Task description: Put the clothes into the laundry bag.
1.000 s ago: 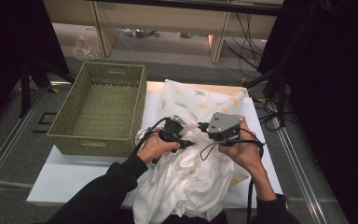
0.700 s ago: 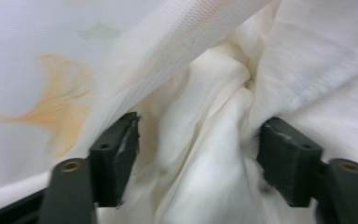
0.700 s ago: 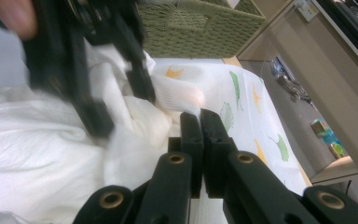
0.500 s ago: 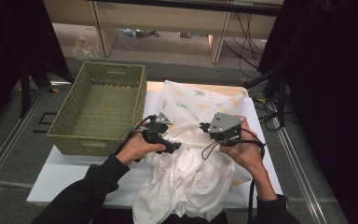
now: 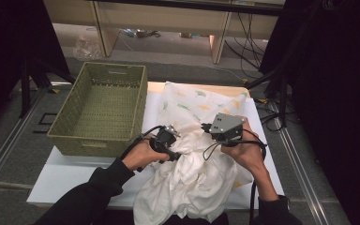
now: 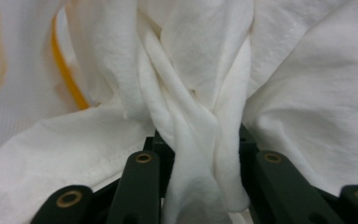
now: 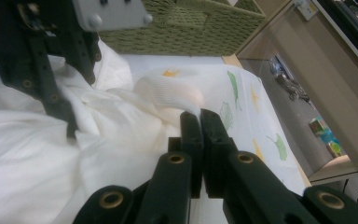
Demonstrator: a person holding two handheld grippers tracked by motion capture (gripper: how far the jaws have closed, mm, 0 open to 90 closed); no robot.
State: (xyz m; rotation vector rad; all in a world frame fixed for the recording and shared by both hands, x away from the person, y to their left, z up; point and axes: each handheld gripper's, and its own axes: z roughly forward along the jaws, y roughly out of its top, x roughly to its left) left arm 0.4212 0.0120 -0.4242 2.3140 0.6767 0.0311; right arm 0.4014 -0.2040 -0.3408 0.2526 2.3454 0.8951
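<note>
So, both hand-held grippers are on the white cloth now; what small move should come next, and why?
Probably draw the two apart to stretch the white cloth flat. The left hand-held gripper has just been closing and pinches a twisted bunch of it; the right hand-held gripper is shut on a thin edge. The cloth lies crumpled on the table, beside the empty green basket.

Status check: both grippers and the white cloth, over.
Left gripper just closed on a bunched fold of white cloth. Right gripper pinching its edge. Wicker basket beside, nothing blocking.

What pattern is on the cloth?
White cloth with green and orange leaf-like prints, clearest in the high view.
</note>
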